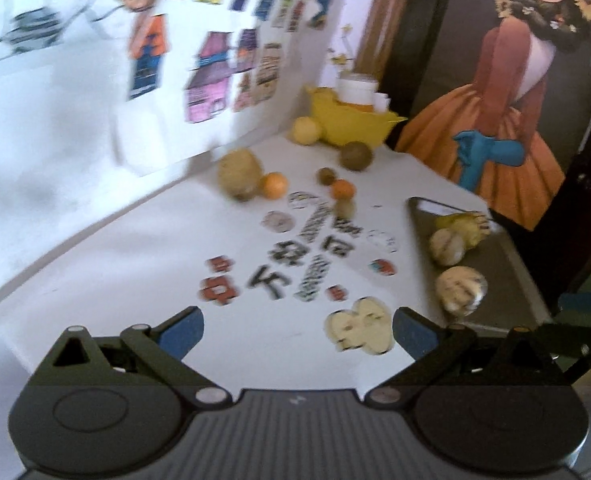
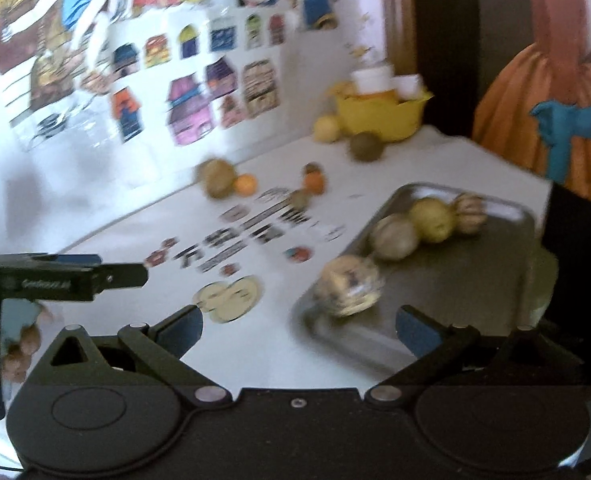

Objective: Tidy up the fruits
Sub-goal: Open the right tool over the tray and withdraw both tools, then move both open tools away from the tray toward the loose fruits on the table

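My left gripper (image 1: 297, 334) is open over the white table, with nothing between its blue pads. My right gripper (image 2: 298, 334) is open wide and empty at the near end of the dark metal tray (image 2: 475, 292). On the tray lie a pale striped fruit (image 2: 349, 284) just ahead of the pads, a brownish fruit (image 2: 393, 236), a yellow one (image 2: 431, 218) and another striped one (image 2: 469, 208). Loose on the table are a tan melon (image 1: 239, 174), two oranges (image 1: 274, 185) (image 1: 342, 190), small kiwis (image 1: 326, 175), a brown round fruit (image 1: 356, 155) and a yellow fruit (image 1: 305, 130).
A yellow bowl (image 1: 351, 120) with white cups stands in the far corner. Flat stickers (image 1: 295, 264) cover the tabletop. The wall on the left carries paper pictures (image 1: 211, 76), and a dark painted panel (image 1: 515, 80) stands at right. The left gripper's body (image 2: 75, 276) and a hand (image 2: 15, 344) show at left.
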